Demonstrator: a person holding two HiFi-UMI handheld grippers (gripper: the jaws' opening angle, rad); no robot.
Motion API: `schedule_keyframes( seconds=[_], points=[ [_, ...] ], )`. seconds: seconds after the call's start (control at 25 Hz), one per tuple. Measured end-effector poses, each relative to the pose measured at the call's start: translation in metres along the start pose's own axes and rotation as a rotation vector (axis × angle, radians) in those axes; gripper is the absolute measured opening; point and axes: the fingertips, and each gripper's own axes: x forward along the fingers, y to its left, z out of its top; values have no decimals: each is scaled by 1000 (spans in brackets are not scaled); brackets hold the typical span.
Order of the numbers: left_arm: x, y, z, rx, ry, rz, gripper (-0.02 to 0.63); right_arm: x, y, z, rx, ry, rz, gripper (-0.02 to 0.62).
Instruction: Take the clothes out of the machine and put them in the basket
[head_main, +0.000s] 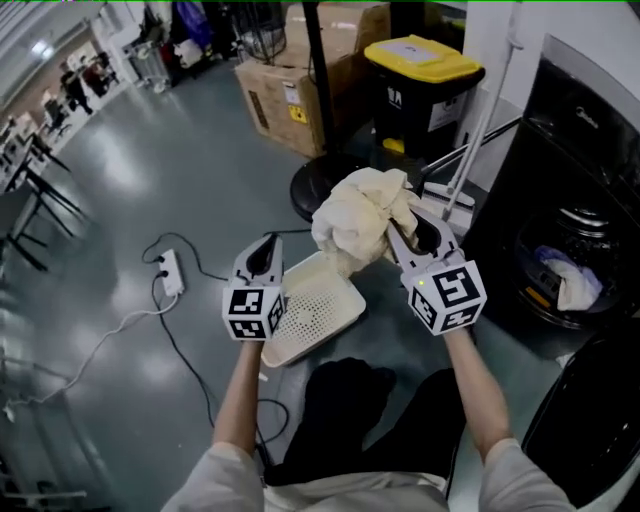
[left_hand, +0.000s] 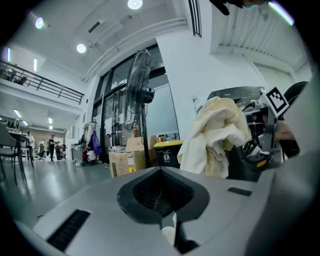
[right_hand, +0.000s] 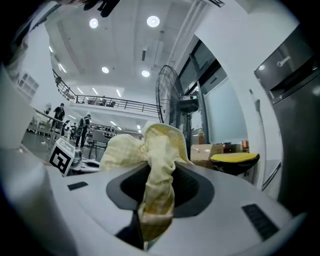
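- The right gripper (head_main: 400, 238) is clamped on a cream cloth (head_main: 358, 212). Its own view shows the fabric pinched between the jaws and bunched above them.
- The left gripper (head_main: 268, 248) has its jaws together and holds nothing. It sits at 9 o'clock of the cloth.
- The cloth hangs in the air over the far end of the white basket (head_main: 310, 325). The basket sits on the floor at 6 o'clock of the cloth, between the two grippers.
- The machine (head_main: 560, 190) stands at 3 o'clock, with more clothes (head_main: 572, 282) showing in its drum.
- The step in hand appears to be carrying the cloth to the basket.
- The next move calls for lowering the cloth over the basket's middle, then parting the right jaws so it drops inside rather than across the rim.
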Motion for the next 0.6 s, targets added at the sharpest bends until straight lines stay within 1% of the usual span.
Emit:
schedule_keyframes(
  seconds=[0.08, 0.24, 0.32, 0.44, 0.6],
  points=[
    [-14, 17, -7, -5, 8, 53, 18, 17, 21, -5, 9, -4, 71, 132],
    [-27, 29, -17, 1, 8, 87, 18, 35, 56, -24, 16, 9, 143, 132],
    [-37, 40, -28, -10, 22, 114, 18, 46, 77, -39, 24, 32, 182, 132],
    [-51, 51, -44, -27, 45, 146, 18, 59, 104, -72, 30, 88, 231, 132],
    [-56, 61, -67, -50, 68, 166, 18, 70, 125, -128, 45, 182, 260, 132]
  ],
)
